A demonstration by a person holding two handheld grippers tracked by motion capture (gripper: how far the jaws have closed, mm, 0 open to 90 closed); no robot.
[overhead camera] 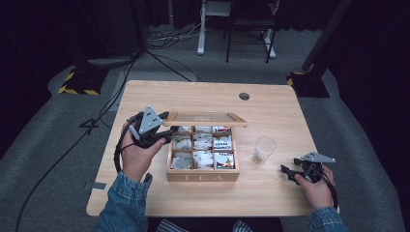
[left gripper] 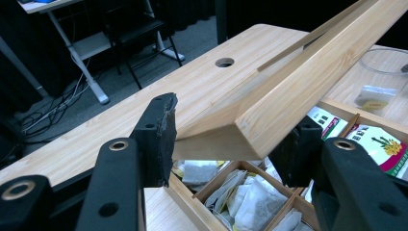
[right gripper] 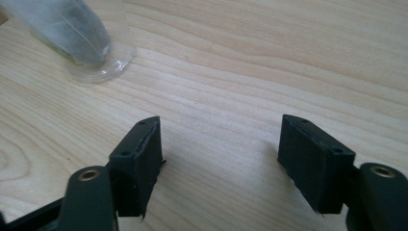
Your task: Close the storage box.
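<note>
A wooden tea box (overhead camera: pixel 203 176) marked TEA stands mid-table, its compartments full of tea bags (overhead camera: pixel 203 144). Its glass-paned lid (overhead camera: pixel 205 118) is raised, and my left gripper (overhead camera: pixel 167 128) is shut on the lid's left corner. In the left gripper view both pads press the lid frame (left gripper: pixel 288 91) between them, above the bagged compartments (left gripper: pixel 250 202). My right gripper (overhead camera: pixel 286 171) rests low over the bare table at the right, open with nothing between its jaws (right gripper: pixel 221 149). A clear plastic cup (overhead camera: pixel 264 149) holding a tea bag stands just left of it, seen as a clear plastic cup (right gripper: pixel 77 33) up close.
A round cable hole (overhead camera: pixel 244 96) sits near the table's far edge. Bare tabletop (overhead camera: pixel 270 193) lies in front of the box and around the right gripper. Beyond the table are stand bases (overhead camera: pixel 80 82) and desk legs (overhead camera: pixel 200 29) on grey carpet.
</note>
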